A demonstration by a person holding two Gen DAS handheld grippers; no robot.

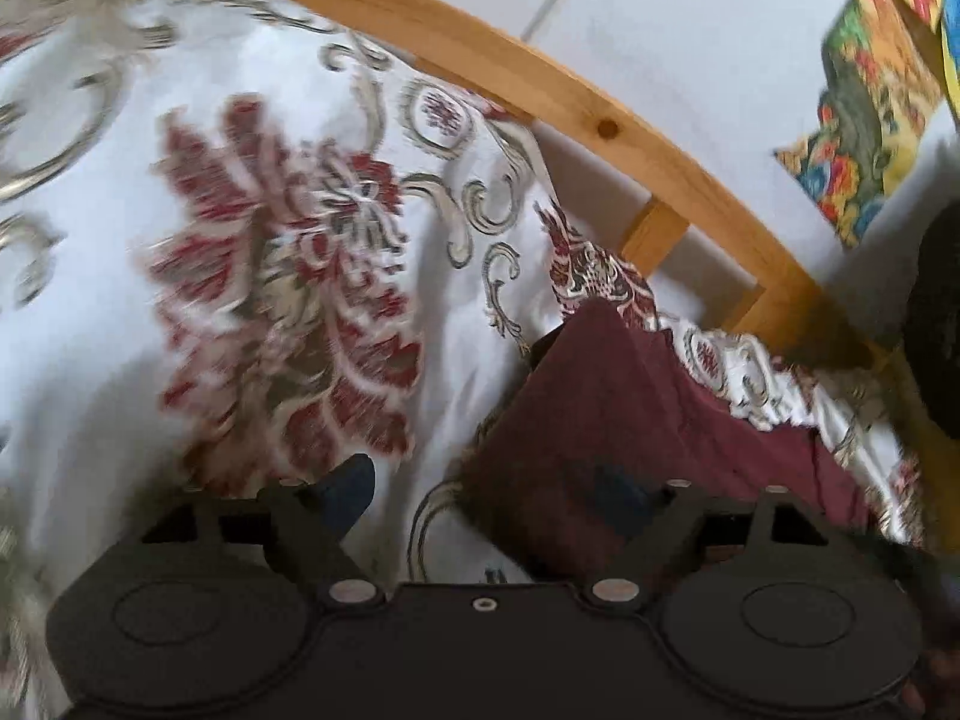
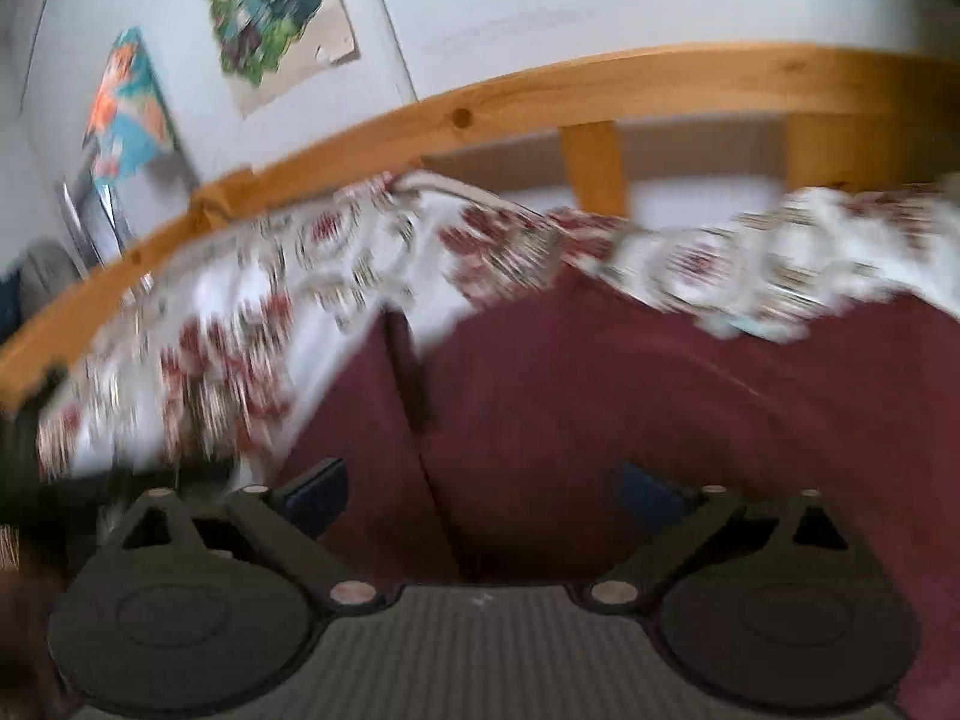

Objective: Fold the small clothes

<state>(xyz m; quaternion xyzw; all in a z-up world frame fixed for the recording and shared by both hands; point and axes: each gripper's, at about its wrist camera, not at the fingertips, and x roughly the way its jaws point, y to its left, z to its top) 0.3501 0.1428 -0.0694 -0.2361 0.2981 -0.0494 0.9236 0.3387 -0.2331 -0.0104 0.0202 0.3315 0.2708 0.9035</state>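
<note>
Both views are pretty smeared with motion blur, but here's what reads. The surface is a bed covered with a white bedspread printed with dark red flowers and grey-gold scrolls (image 1: 252,252), rumpled along its far edge. Behind it runs a pale pine wooden bed rail with short upright slats (image 1: 540,78), knots visible in the wood, and past that a plain white wall (image 1: 690,30). Colourful cartoon posters (image 2: 270,6) are stuck on the wall, one of them curling at a corner.

The dark maroon fabric garment (image 1: 612,420) lies flat on the bedspread near the rail. In the right wrist view it fills most of the lower middle, with a straight fold or seam line running up through it.

The left gripper (image 1: 486,489) has its two black fingers spread wide, nothing pinched: one blue-padded tip over the bedspread, the other over the maroon cloth's edge. The right gripper (image 2: 486,495) is also spread wide, both tips hanging over the maroon cloth without clamping it.
</note>
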